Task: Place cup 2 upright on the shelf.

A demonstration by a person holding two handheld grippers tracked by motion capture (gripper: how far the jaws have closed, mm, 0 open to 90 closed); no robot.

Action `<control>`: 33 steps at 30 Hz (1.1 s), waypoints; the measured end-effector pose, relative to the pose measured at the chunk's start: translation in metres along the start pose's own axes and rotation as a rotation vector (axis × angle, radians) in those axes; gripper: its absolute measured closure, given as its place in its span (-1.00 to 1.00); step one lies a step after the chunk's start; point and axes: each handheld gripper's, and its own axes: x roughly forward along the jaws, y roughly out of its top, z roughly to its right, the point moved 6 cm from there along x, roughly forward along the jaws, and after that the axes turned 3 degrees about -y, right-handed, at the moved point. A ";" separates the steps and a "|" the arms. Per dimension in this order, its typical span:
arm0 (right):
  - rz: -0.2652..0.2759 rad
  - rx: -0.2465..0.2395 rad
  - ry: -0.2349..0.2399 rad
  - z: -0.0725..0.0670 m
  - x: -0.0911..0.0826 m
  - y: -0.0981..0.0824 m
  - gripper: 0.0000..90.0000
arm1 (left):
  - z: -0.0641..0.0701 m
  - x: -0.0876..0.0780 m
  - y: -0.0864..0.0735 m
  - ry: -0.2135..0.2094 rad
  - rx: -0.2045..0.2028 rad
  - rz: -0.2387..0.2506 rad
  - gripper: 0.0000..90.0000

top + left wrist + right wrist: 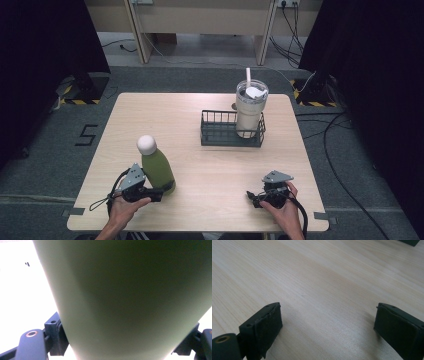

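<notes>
Gripping the green bottle (158, 169) low on its body, the left claw (156, 193) holds it tilted at the surface's (210, 165) near-left. The right claw (328, 322) rests wide and empty. Risk: such a low grip lets the top-heavy bottle pivot and slip.

Bottle (157, 167) stands front left on table (210, 165); tumbler (250, 110) in basket (220, 136) behind.

A green bottle (158, 170) with a rounded white cap (146, 144) is stood nearly upright, leaning slightly left, on the table, its lower body clamped between the left gripper's (162, 191) jaws.
</notes>
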 end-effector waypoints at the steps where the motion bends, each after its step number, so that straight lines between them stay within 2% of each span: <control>1: 0.000 0.000 0.000 0.000 0.000 0.000 -0.82 | 0.000 0.000 0.000 -0.001 0.000 -0.001 -0.55; 13: -0.001 0.000 0.000 0.000 0.000 0.000 -0.82 | -0.003 0.003 0.005 -0.003 -0.002 0.000 -0.55; 24: 0.000 0.000 0.001 0.000 0.000 0.000 -0.82 | -0.007 0.007 0.019 -0.017 -0.005 0.005 -0.55; 33: -0.001 0.000 0.000 0.000 0.000 0.000 -0.82 | -0.013 0.011 0.029 -0.006 0.008 0.002 -0.55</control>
